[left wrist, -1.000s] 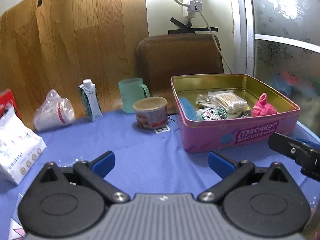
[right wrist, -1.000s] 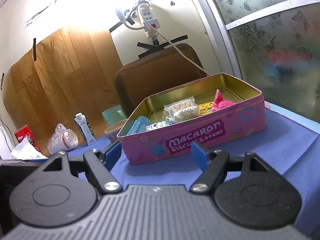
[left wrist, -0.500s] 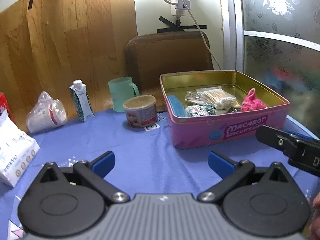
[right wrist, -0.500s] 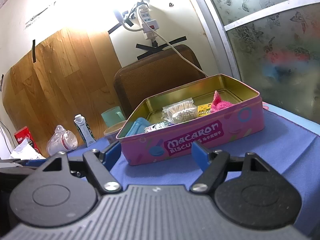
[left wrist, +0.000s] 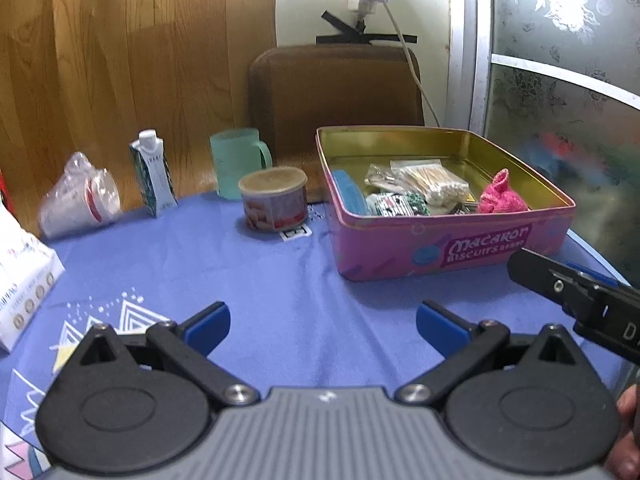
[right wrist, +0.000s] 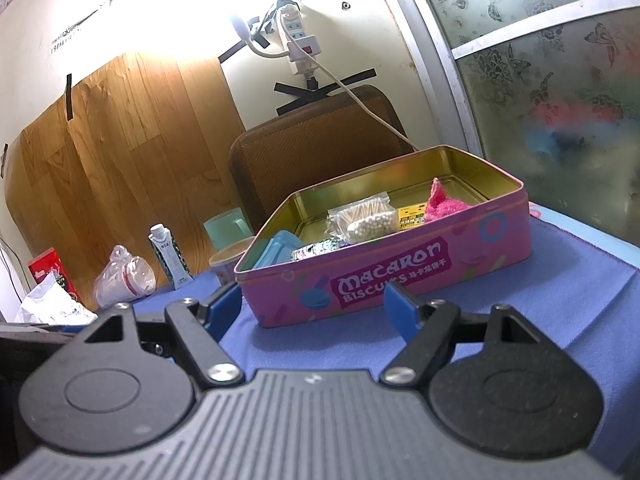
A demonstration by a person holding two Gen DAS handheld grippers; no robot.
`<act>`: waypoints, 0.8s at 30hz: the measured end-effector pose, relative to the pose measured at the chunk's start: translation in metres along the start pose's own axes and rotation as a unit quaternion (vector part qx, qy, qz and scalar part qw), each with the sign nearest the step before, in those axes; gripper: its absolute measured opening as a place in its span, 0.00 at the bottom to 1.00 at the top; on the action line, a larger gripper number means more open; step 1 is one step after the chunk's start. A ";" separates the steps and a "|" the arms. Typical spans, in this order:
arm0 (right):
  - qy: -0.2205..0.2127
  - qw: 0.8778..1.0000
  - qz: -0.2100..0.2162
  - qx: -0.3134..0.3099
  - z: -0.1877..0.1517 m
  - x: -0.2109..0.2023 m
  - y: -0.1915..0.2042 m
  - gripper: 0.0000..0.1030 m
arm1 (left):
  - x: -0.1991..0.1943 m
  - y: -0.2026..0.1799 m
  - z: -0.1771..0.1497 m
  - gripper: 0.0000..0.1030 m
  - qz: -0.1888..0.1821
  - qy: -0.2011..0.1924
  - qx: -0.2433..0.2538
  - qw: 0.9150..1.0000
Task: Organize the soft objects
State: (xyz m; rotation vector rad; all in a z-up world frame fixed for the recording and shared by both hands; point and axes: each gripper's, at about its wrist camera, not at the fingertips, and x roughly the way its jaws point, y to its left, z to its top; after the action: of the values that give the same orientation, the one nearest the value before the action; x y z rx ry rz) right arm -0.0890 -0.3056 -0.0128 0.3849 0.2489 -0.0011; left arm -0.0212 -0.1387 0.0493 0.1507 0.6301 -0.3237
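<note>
A pink biscuit tin (left wrist: 452, 240) (right wrist: 400, 276) stands open on the blue cloth. Inside lie a pink fluffy cloth (left wrist: 500, 196) (right wrist: 442, 206), a bag of cotton swabs (left wrist: 430, 184) (right wrist: 366, 220), a blue flat piece (left wrist: 350, 192) (right wrist: 278, 248) and a patterned packet (left wrist: 396, 204) (right wrist: 316, 248). My left gripper (left wrist: 322, 320) is open over bare cloth, left of and before the tin. My right gripper (right wrist: 314, 306) is open just in front of the tin's long side, nothing between its fingers; its black body (left wrist: 576, 296) shows at the right of the left wrist view.
A lidded food tub (left wrist: 274, 198), a green mug (left wrist: 238, 162), a small carton (left wrist: 152, 178) and bagged cups (left wrist: 78, 200) stand along the back left. A white packet (left wrist: 20, 280) lies at the left edge. A brown chair back (left wrist: 336, 92) rises behind the tin.
The left wrist view has swung and tipped down a little, so the tin and the table items sit lower and nearer. The right gripper's view is nearly unchanged. Both grippers stayed open.
</note>
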 end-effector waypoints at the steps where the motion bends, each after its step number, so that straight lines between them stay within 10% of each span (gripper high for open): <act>1: 0.001 1.000 0.001 0.000 0.000 0.000 0.000 0.78 | 0.001 0.000 -0.001 1.00 -0.003 0.003 0.000 1.000; 24: 0.012 1.000 0.003 0.001 -0.003 0.003 -0.001 0.79 | 0.021 -0.001 -0.011 1.00 0.020 0.052 0.008 0.998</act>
State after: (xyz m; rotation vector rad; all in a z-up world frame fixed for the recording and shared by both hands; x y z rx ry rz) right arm -0.0866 -0.3057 -0.0167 0.3871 0.2709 0.0100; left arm -0.0117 -0.1419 0.0279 0.1968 0.7260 -0.2850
